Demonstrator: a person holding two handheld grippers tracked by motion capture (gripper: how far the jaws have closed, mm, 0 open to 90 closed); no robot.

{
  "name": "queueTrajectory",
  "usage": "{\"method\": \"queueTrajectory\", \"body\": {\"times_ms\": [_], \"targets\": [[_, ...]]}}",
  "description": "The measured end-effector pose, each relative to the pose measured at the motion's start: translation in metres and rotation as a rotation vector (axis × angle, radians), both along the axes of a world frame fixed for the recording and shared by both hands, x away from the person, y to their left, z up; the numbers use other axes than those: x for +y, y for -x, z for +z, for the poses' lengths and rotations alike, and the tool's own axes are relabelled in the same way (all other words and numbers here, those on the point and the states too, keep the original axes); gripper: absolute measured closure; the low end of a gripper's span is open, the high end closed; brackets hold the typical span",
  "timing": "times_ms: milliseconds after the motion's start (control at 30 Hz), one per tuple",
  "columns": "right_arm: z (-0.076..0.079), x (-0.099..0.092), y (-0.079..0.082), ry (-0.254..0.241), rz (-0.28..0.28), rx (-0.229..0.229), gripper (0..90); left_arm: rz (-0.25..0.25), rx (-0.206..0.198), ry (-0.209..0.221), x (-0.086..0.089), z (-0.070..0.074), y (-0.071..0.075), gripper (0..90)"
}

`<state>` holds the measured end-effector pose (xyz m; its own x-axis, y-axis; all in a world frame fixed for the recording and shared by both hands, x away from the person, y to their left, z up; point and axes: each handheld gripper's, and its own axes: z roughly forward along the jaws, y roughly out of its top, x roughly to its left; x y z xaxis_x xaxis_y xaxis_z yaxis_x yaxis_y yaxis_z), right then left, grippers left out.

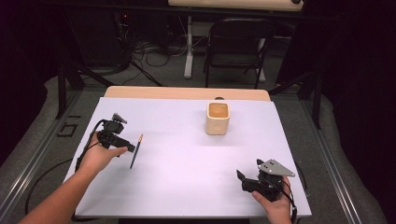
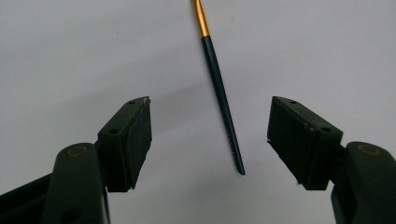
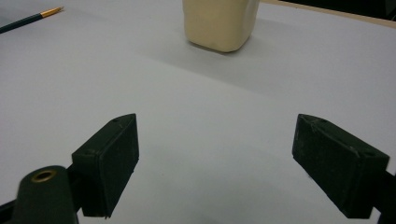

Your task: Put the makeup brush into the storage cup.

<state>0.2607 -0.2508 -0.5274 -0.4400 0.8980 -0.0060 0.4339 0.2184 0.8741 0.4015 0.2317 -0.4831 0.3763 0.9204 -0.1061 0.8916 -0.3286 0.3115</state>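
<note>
Left tool [image 2: 210, 140] astride slim dark gold-banded pencil [image 2: 219, 93]

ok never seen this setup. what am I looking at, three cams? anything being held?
No robot arm here: a person holds a handheld two-finger gripper in each hand. The high view looks down on the table; the other two cameras ride on the grippers and look along their black fingers. The left gripper straddles a dark pencil with a gold end lying flat, fingers apart and not touching it, so nothing is held. The right gripper is open over bare surface. A cream square cup stands farther back.
</note>
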Motion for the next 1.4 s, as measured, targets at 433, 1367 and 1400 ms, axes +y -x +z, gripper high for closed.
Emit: {"method": "queueTrajectory", "body": {"times_ms": [433, 1367, 1400], "targets": [[0.000, 0.000, 0.000, 0.004, 0.005, 0.002, 14.5, 0.030, 0.027, 0.012, -0.005, -0.003, -0.002, 33.7], [-0.001, 0.001, 0.000, 0.003, 0.008, 0.005, 14.5, 0.010, 0.061, -0.014, -0.018, -0.015, -0.008, 49.4], [-0.001, 0.001, 0.000, 0.004, 0.010, 0.003, 14.5, 0.005, 0.064, -0.018, -0.018, -0.016, -0.009, 50.9]]}}
